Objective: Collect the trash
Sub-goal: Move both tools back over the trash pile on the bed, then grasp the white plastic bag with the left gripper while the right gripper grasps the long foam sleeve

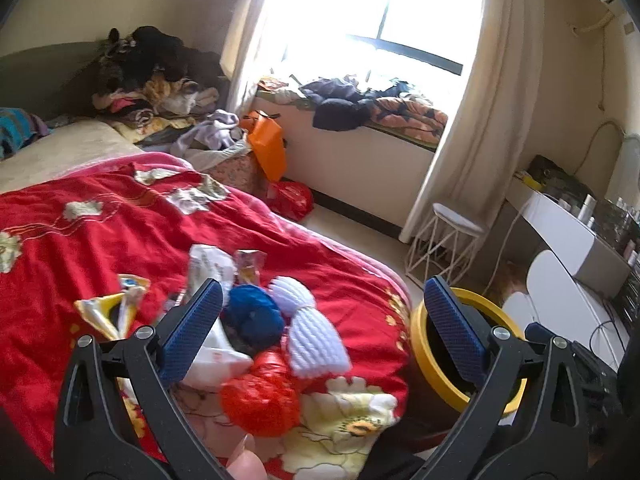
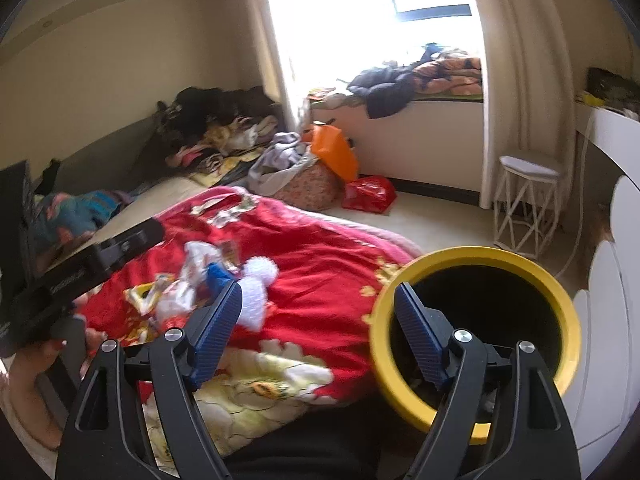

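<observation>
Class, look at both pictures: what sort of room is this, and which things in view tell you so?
Most likely a lived-in bedroom. A bed under a red flowered blanket fills much of the view, clothes are heaped on the window seat, and a white dressing table holding bottles stands along the right-hand wall.

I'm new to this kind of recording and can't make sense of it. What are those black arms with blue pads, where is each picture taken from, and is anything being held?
No robot here: a person holds a two-finger tool in each hand, each with a fisheye camera looking along its fingers. One picture looks past the left gripper, the other past the right gripper. Both are open and hold nothing. On the red blanket lie wrappers, a white bag and balls of blue yarn, white yarn and red yarn. Beside the bed stands a yellow-rimmed bin, dark inside, for the trash.
</observation>
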Demonstrator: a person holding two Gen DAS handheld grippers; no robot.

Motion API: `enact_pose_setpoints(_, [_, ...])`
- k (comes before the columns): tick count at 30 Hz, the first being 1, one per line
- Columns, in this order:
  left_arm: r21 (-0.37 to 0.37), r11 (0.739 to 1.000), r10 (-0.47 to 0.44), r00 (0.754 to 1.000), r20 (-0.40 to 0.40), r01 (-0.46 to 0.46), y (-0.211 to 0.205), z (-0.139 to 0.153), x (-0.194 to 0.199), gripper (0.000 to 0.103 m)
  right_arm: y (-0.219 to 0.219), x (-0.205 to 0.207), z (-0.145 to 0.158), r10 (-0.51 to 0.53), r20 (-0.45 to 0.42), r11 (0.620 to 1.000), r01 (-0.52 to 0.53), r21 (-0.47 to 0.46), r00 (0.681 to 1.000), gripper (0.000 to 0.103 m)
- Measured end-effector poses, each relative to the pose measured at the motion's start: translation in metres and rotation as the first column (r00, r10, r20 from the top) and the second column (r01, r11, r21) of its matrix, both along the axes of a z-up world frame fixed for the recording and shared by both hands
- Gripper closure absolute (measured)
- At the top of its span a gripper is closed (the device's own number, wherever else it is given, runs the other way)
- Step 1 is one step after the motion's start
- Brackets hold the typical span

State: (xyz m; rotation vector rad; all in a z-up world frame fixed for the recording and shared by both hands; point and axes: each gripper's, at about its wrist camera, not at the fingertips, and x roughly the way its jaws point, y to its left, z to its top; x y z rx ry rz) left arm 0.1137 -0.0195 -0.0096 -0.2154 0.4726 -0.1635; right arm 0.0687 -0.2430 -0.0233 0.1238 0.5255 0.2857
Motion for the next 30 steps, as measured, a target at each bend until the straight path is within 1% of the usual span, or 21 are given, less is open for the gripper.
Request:
enact_pose_setpoints(12, [-0.020,0.992,0.122,0.992,0.008,-0.122,0.054,0.001,-0.008,0.010,0.054,0.001,0.001,0.109,0.000,0.992,-0.109,-0.063,0.994,0.026])
enact_pose_setpoints(21, [-0.044,0.980,0.190,0.981,-0.029,-0.192,0.097,-0.009,-0.010,0.010,0.084,0.014,-0.007,0.155,-0.027,0.983,-0.157,-0.097,0.987,0.026])
enact_pose_setpoints(25, [-0.051,0.978,0.202,0.978,-0.048,-0.205,0.111,-0.015,-0.011,0.010,0.095,0.022,-0.011,0.167,-0.033,0.979,-0.170,-0.115,0.985,0.026])
enact_pose_setpoints(30, [-0.058,0.977,0.197,0.975,-0.103,-0.203,0.122,-0.029,-0.007,0.010,0.104,0.039,-0.019,0.170,-0.059,0.977,-0.176,-0.121,0.984,0.026])
